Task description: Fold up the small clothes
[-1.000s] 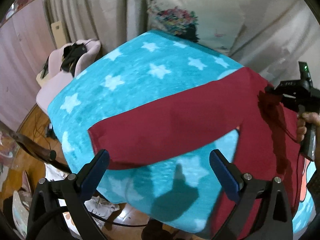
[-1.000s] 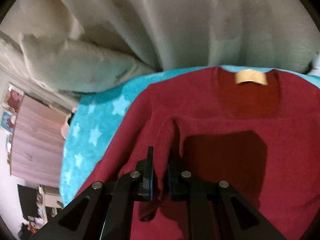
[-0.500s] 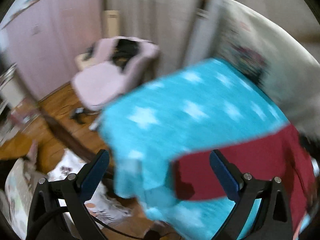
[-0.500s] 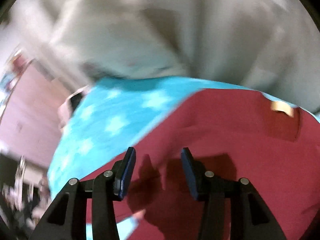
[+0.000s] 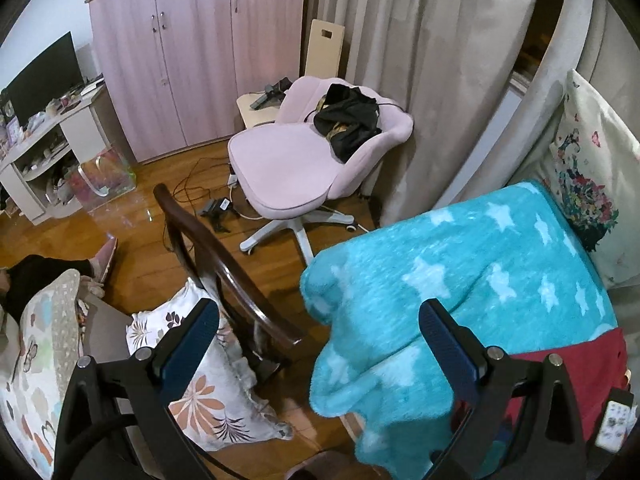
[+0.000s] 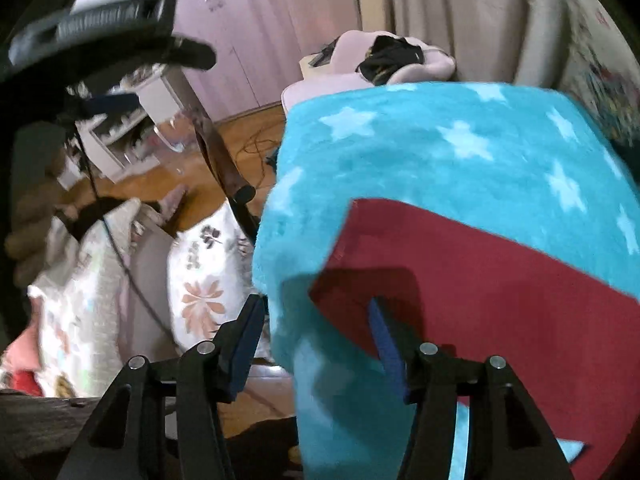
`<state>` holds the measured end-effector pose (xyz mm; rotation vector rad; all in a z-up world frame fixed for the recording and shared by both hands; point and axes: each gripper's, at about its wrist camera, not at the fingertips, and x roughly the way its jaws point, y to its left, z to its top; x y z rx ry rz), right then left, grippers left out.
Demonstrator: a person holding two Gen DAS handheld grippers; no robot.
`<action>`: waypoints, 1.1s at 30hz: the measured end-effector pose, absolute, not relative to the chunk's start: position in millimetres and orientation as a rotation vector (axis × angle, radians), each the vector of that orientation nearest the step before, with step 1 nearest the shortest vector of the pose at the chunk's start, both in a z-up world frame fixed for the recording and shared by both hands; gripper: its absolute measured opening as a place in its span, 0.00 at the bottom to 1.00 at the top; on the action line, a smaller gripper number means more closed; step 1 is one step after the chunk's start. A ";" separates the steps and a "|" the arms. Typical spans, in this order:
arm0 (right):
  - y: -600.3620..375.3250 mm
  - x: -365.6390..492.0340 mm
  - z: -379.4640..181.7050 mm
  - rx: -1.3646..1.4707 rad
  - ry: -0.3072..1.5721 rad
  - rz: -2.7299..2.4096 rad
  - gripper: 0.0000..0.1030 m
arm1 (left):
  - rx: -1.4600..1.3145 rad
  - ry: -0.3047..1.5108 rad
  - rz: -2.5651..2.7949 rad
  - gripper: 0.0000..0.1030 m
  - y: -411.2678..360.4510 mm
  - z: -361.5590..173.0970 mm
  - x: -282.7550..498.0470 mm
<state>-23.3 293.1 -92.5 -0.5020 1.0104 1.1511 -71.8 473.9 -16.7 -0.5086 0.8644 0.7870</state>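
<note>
The left tool has its blue-padded fingers spread wide and holds nothing; it hangs past the corner of the turquoise star-print blanket, over the wooden floor. The right tool is also spread and empty, one finger beside the blanket's drooping edge, the other over the near corner of the red garment. That garment lies flat on the blanket; from the left wrist only a strip of it shows at the lower right, behind the tool's finger. No label or writing on the garment can be read in either view. Beyond the blanket stand a floral pillow against beige curtains, a lilac swivel chair with dark clothing heaped on its back, a lilac wardrobe, and a white shelf unit carrying a dark monitor. A dark curved wooden rail crosses above a flower-print cushion.
</note>
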 end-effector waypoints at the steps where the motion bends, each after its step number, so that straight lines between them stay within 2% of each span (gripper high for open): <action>1: 296.7 -26.3 -93.8 -0.532 0.982 1.139 0.62 | -0.514 0.869 0.788 0.97 475.6 -20.1 -72.1; 3: 308.6 -28.3 -101.9 -0.592 0.938 1.092 0.62 | -0.527 0.875 0.787 0.97 478.0 -23.2 -74.2; 4: 310.9 -26.6 -104.7 -0.605 0.924 1.072 0.58 | -0.533 0.876 0.785 0.97 479.4 -23.6 -75.7; 5: 312.4 -25.0 -102.6 -0.598 0.915 1.065 0.51 | -0.536 0.875 0.782 0.97 480.0 -24.0 -76.2; 6: 312.4 -20.5 -100.8 -0.579 0.918 1.050 0.24 | -0.538 0.874 0.780 0.97 481.0 -24.4 -75.9; 7: 313.5 -17.6 -98.0 -0.550 0.936 1.047 0.15 | -0.540 0.873 0.775 0.97 481.3 -24.7 -74.9; 9: 308.8 -4.9 -92.8 -0.431 0.996 1.056 0.08 | -0.538 0.874 0.766 0.97 478.4 -25.4 -71.7; 17: 236.3 32.8 -31.3 -0.107 0.965 0.945 0.07 | -0.507 0.858 0.679 0.97 444.6 -13.5 -50.8; 25: 4.3 108.4 21.7 0.295 0.826 0.495 0.07 | -0.423 0.867 0.537 0.97 363.1 0.7 -32.0; 29: -137.2 112.5 16.3 0.460 0.791 0.221 0.07 | -0.373 0.896 0.475 0.97 320.3 -0.7 -30.0; 33: -234.7 99.1 -11.7 0.518 0.811 -0.009 0.07 | -0.332 0.927 0.420 0.97 276.0 -4.8 -30.0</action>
